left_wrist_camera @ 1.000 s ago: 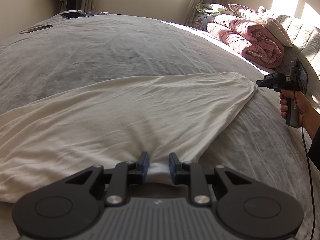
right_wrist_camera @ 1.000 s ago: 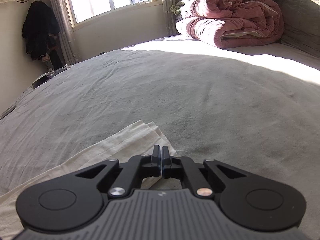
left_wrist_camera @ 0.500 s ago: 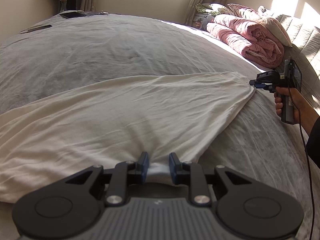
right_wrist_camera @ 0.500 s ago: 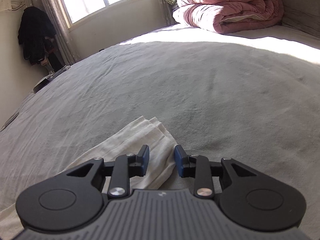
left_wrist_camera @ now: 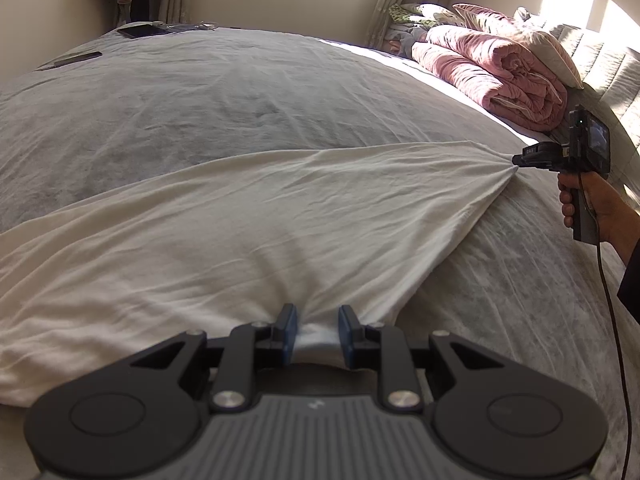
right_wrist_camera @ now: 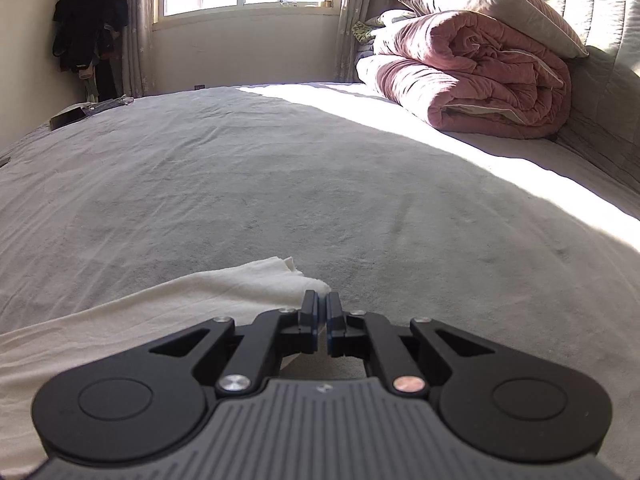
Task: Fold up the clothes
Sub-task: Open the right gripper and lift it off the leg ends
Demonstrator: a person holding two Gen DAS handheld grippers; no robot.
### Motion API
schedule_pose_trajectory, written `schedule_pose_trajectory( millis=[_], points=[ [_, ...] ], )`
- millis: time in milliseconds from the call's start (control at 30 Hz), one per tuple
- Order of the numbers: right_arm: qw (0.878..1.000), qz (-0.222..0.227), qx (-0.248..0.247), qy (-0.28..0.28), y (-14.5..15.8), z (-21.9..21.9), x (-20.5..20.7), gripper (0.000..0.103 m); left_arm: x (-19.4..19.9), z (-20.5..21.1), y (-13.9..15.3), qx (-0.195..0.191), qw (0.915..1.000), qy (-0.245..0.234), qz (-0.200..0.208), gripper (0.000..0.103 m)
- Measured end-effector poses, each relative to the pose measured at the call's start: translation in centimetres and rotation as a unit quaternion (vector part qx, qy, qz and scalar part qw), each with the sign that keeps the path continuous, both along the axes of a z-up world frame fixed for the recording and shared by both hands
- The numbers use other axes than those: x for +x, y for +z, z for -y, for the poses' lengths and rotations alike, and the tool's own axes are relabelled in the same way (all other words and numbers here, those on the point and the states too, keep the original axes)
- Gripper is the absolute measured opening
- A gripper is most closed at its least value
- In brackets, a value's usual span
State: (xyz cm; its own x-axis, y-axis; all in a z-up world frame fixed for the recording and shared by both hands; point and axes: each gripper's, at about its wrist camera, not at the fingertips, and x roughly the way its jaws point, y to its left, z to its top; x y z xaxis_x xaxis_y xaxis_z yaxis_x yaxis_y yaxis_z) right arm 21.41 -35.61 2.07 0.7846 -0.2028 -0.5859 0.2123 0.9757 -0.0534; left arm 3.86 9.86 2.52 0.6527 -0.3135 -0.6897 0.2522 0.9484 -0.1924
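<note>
White garment (left_wrist_camera: 280, 220): spread flat across the near part of a bed with a grey cover (left_wrist_camera: 200, 100), its long axis running from the near-left edge toward the right side; surface creased, far hem curving across the cover. Left gripper (left_wrist_camera: 317, 330): jaws partly apart, a bunched fold of the garment's near edge caught between the blue pads (left_wrist_camera: 289, 330). Right gripper (right_wrist_camera: 322, 322): jaws pressed nearly together on the garment's right corner, cloth drawn to a taut point there; held by a hand (left_wrist_camera: 588, 200) at the bed's right side. Folded pink quilt (right_wrist_camera: 472, 80): far-right corner, against the headboard, well apart from the garment. Open grey cover lies beyond the garment's far hem, up to the window-side edge.
</note>
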Motion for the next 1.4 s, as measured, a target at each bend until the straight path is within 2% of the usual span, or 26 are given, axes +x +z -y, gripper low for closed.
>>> schedule_pose_trajectory(
  millis=[33, 133, 267, 300, 333, 400, 467, 633, 700, 833, 900, 967, 1167, 1300, 1367, 1400],
  points=[
    [1.000, -0.011, -0.008, -0.005, -0.7, 0.1, 0.2, 0.000, 0.0, 0.0, 0.0, 0.001, 1.0000, -0.001, 0.000, 0.024],
    [1.000, -0.010, -0.011, -0.009, -1.5, 0.6, -0.1, 0.000, -0.1, 0.1, 0.0, 0.003, 1.0000, -0.004, 0.000, 0.024],
    [0.999, 0.008, 0.038, -0.013, -0.6, 1.7, -0.8, 0.001, 0.0, 0.0, 0.1, -0.001, 1.0000, -0.002, -0.002, 0.024],
    [0.998, 0.015, 0.058, -0.016, -0.3, 2.1, -1.0, 0.004, 0.0, -0.1, 0.1, -0.003, 1.0000, 0.000, -0.001, 0.024],
    [0.996, 0.022, 0.080, -0.014, 0.0, 2.4, -1.2, 0.013, 0.0, -0.1, 0.2, -0.006, 1.0000, 0.001, 0.000, 0.024],
    [0.992, 0.032, 0.120, -0.010, 0.5, 2.8, -1.5, 0.014, -0.1, -0.1, 0.4, -0.014, 0.9999, 0.002, 0.004, 0.024],
    [0.991, 0.035, 0.128, -0.006, 0.8, 2.6, -1.4, 0.014, -0.2, -0.2, 0.6, -0.021, 0.9997, 0.003, 0.009, 0.024],
    [0.993, 0.022, 0.113, 0.010, 0.5, 1.2, -0.5, 0.014, -0.2, 0.0, 0.6, -0.028, 0.9995, -0.003, 0.014, 0.024],
    [0.996, 0.006, 0.091, 0.021, -0.2, 0.5, -0.2, 0.014, -0.2, 0.3, 0.3, -0.022, 0.9997, -0.007, 0.010, 0.025],
    [0.999, -0.005, 0.033, 0.021, -0.5, -0.5, -0.2, 0.004, -0.2, 0.8, 0.0, -0.005, 0.9999, -0.015, 0.004, 0.025],
    [1.000, -0.005, 0.002, 0.016, -0.4, -0.9, -0.4, 0.000, -0.3, 0.5, 0.0, -0.011, 0.9998, -0.015, 0.001, 0.026],
    [1.000, -0.004, -0.019, 0.014, -0.3, -1.2, -0.6, 0.000, -0.3, 0.5, 0.1, -0.011, 0.9998, -0.019, -0.001, 0.026],
    [0.999, 0.006, -0.031, 0.019, 0.2, -1.8, -1.4, 0.000, -0.4, 1.0, 0.0, 0.001, 0.9995, -0.031, 0.000, 0.030],
    [0.999, 0.013, -0.039, 0.022, 0.6, -2.3, -2.0, 0.002, -0.2, 0.3, 0.5, -0.008, 0.9996, -0.026, 0.001, 0.030],
    [0.999, 0.017, -0.043, 0.023, 0.8, -2.5, -2.2, 0.007, -0.2, -0.2, 1.0, -0.017, 0.9997, -0.017, 0.005, 0.030],
    [0.999, 0.019, -0.045, 0.024, 0.9, -2.6, -2.4, 0.013, -0.2, -0.5, 1.2, -0.022, 0.9996, -0.014, 0.008, 0.030]
  ],
)
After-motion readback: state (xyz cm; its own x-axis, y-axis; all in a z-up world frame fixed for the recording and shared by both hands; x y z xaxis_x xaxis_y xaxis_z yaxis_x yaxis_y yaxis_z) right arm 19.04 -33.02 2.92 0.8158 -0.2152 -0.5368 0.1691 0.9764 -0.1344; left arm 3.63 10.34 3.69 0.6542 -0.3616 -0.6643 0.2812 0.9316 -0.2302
